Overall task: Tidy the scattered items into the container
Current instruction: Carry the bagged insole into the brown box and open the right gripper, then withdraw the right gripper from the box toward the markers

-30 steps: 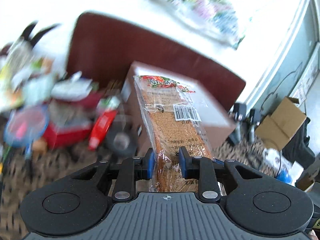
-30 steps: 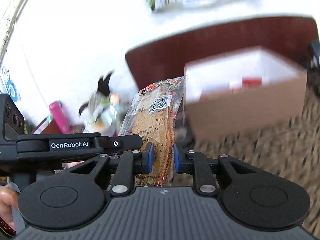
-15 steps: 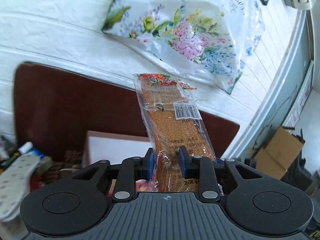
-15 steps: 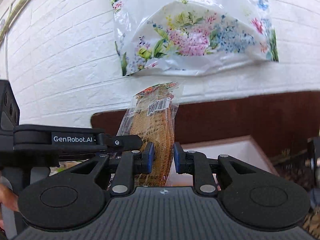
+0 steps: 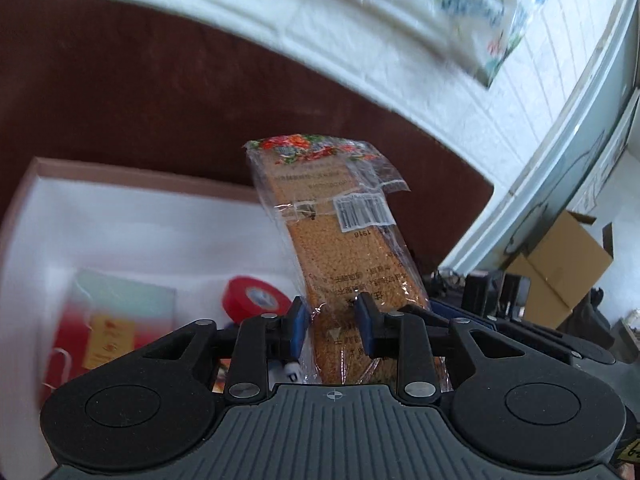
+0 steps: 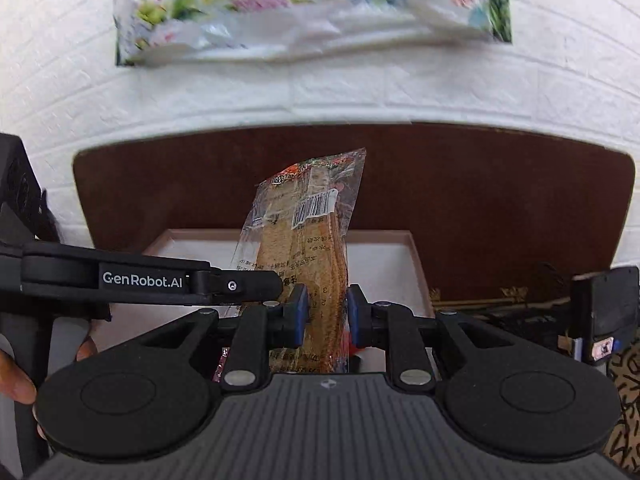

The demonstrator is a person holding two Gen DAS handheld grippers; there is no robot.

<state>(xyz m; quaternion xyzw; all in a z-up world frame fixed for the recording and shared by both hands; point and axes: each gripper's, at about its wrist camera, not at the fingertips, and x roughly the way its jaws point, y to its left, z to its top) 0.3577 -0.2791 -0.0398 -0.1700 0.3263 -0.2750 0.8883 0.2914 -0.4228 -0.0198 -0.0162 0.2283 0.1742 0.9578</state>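
Observation:
Both grippers are shut on one clear packet of brown grain with a barcode label and a red printed top. In the left wrist view my left gripper [image 5: 330, 328] grips the grain packet [image 5: 352, 252] near its lower end. In the right wrist view my right gripper [image 6: 326, 314] grips the same packet [image 6: 316, 240], which stands upright. The packet is held above the open pink-rimmed box with white inside [image 5: 132, 216], also seen behind the packet in the right wrist view [image 6: 384, 256]. A red tape roll [image 5: 256, 298] and a printed packet [image 5: 116, 320] lie in the box.
A dark brown board [image 6: 480, 192] stands behind the box against a white brick wall [image 6: 320, 92]. A flowered plastic bag [image 6: 304, 4] hangs on the wall. Cardboard boxes [image 5: 560, 264] sit at the right by a pale door frame. Patterned carpet [image 6: 624, 380] shows at the right.
Both grippers, still holding the packet, have tilted down and come closer to the box. The box's inside with the red tape roll now shows in the left wrist view.

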